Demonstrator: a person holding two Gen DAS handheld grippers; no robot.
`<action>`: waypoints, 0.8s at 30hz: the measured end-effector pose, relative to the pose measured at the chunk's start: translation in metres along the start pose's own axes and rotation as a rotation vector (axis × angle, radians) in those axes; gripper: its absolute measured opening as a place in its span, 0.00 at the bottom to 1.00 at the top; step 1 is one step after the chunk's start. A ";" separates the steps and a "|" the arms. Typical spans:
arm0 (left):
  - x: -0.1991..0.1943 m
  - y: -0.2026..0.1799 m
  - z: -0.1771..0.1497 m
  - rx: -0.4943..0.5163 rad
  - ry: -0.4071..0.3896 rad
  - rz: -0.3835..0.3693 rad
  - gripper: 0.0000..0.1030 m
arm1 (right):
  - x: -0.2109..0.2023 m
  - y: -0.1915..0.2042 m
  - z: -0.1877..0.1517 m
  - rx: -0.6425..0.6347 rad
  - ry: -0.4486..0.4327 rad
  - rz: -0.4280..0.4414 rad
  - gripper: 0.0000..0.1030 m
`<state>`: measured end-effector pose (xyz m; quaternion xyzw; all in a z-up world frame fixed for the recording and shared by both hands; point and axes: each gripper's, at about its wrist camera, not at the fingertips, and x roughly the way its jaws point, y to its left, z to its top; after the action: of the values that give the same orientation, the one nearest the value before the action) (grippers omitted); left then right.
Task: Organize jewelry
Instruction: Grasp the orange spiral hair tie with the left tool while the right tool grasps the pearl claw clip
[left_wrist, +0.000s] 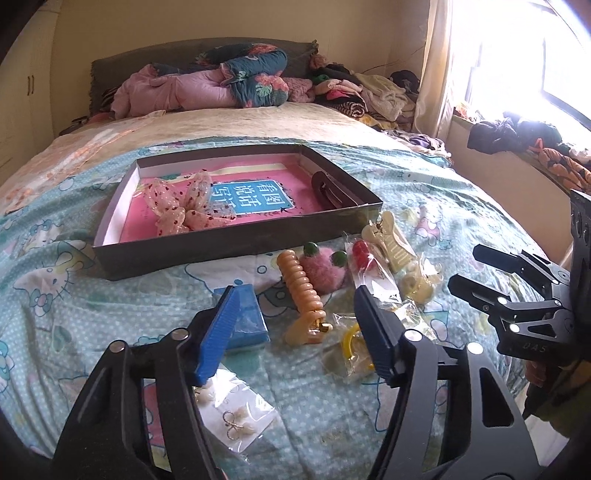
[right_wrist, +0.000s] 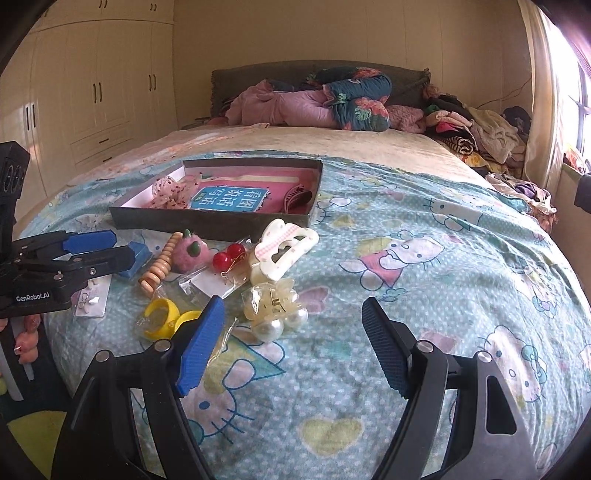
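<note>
Your left gripper (left_wrist: 295, 325) tips down over the bed (right_wrist: 424, 258), its blue fingers (left_wrist: 216, 332) partly apart and holding nothing. Your right gripper (right_wrist: 291, 343) tips down over the bed too, spread wider and holding nothing.

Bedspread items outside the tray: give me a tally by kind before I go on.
Claw clips: 3 (orange clip, white-pink clip, pearl clip)
Bagged earrings: 3 (cherry pair, yellow hoops, bow pair)
Pink pom-pom: 1
Blue box: 1
Total: 8
</note>
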<state>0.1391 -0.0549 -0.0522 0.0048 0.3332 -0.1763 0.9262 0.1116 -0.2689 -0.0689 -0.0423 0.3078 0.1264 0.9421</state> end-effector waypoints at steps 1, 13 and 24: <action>0.001 -0.001 0.000 0.000 0.006 -0.009 0.44 | 0.001 -0.001 0.000 0.002 0.002 0.001 0.72; 0.040 -0.011 0.003 0.003 0.153 -0.002 0.35 | 0.029 -0.005 0.001 -0.010 0.053 0.040 0.71; 0.058 -0.005 0.005 -0.060 0.191 -0.002 0.32 | 0.055 -0.006 0.003 0.010 0.110 0.097 0.51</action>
<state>0.1819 -0.0791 -0.0838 -0.0063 0.4252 -0.1661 0.8897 0.1579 -0.2629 -0.0993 -0.0296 0.3613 0.1680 0.9167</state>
